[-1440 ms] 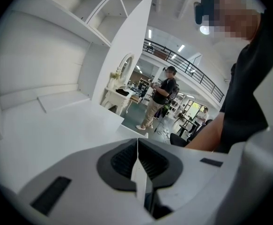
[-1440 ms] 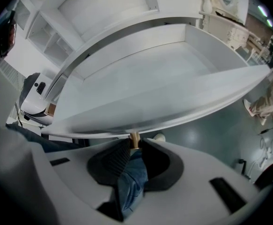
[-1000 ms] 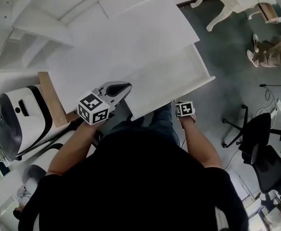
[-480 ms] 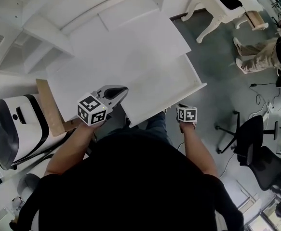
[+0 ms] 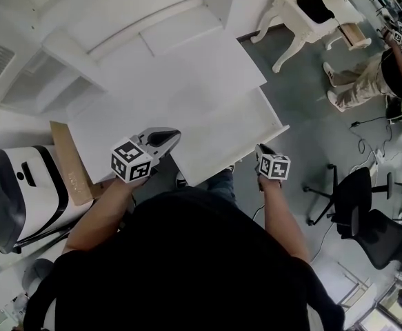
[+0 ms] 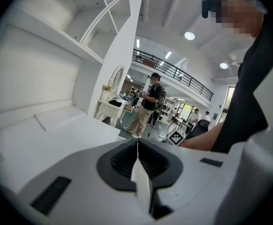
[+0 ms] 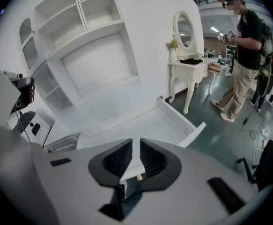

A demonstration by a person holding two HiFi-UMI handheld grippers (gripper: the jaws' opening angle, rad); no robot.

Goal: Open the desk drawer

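The shallow white wooden drawer (image 5: 223,126) is standing pulled out from the white bench (image 5: 166,74). The left gripper (image 5: 174,136) is hovering at its left edge, jaws pressed together and empty. The right gripper (image 5: 259,149) is waiting near its front, jaws narrowly parted and gripping nothing.

You're standing on a dark grey-green floor (image 5: 311,136). White shelves (image 7: 80,22) are ahead of you, against a plain white wall (image 7: 145,15). Off to your right is a white dressing table (image 7: 188,67) with curved legs and an oval mirror (image 7: 184,26). A black office chair (image 5: 366,209) is on your right too. Round ceiling lights (image 6: 189,35) are lit, with a railed mezzanine (image 6: 173,69) at the far end of the hall.
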